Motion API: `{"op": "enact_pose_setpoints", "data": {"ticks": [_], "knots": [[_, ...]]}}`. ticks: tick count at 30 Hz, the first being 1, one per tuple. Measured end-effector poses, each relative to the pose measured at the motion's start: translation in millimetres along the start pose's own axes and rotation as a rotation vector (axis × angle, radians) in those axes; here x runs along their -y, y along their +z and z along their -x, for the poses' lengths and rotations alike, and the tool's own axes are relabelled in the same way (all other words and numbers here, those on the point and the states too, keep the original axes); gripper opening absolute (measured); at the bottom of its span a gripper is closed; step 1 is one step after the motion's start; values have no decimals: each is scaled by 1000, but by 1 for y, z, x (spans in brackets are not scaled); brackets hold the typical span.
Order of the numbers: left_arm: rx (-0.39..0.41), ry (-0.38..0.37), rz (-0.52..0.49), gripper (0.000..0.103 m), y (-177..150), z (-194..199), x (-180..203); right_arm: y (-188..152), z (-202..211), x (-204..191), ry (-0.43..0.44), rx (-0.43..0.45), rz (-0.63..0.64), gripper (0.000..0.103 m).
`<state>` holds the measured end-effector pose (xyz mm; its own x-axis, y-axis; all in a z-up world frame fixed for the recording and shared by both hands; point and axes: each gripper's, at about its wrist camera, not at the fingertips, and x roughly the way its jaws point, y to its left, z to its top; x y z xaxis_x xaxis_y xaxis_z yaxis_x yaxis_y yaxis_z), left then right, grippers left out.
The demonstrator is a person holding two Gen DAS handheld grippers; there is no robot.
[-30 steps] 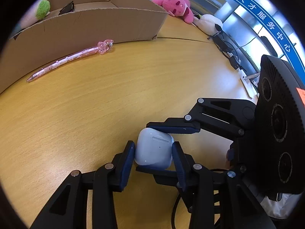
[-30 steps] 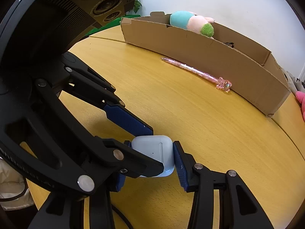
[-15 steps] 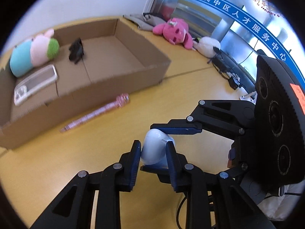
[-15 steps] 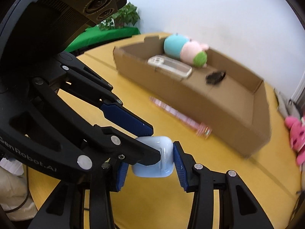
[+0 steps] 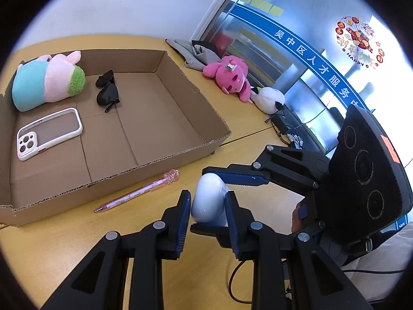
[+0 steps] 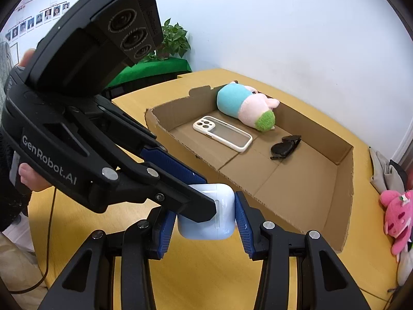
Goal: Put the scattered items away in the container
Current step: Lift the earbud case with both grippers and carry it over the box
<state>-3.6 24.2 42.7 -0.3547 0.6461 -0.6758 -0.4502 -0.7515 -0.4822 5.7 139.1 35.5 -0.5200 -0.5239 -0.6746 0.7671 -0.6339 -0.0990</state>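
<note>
Gripping a white earbud case [image 5: 207, 201] from two sides, the left tool [image 5: 207, 208] and the right tool [image 6: 204, 215] hold it together in the air above the wooden desk [image 5: 77, 237]. In the left wrist view the left tool's blue pads press on the case's narrow sides, while the right tool [image 5: 227, 201] reaches in from the right with one blue finger [image 5: 241, 178] lying along the top of the case. In the right wrist view the right tool's pads clamp the earbud case [image 6: 222, 211] on its wide sides, and the left tool comes in from the upper left, held by a hand [image 6: 28, 178] in a dark sleeve. Ahead of both tools stands an open cardboard box [image 5: 180, 144], its near wall just beyond the case. Inside it, on the far left as the left tool sees it, lie a blue, pink and green plush toy [image 5: 46, 80], a white phone case [image 5: 49, 133] in front of the toy, and black sunglasses [image 5: 107, 91] nearer the middle. A pink pen [image 5: 136, 191] lies on the desk just outside the box's near wall, ahead and to the left of the left tool. Beyond the box, ahead and to the right, a pink plush toy [image 5: 231, 76] and a white plush toy [image 5: 269, 99] rest near the desk's edge.
</note>
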Motion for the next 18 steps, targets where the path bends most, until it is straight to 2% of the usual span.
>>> {"op": "enact_pose_setpoints", "data": {"ticks": [4, 8, 18], "knots": [[-25, -2, 5, 25, 7, -3, -8, 3, -7, 2, 8, -7, 10, 48], [-36, 37, -24, 25, 16, -3, -11, 10, -14, 7, 24, -14, 27, 48], [-28, 98, -29, 25, 59, 13, -56, 60, -56, 29, 63, -9, 81, 48]]}}
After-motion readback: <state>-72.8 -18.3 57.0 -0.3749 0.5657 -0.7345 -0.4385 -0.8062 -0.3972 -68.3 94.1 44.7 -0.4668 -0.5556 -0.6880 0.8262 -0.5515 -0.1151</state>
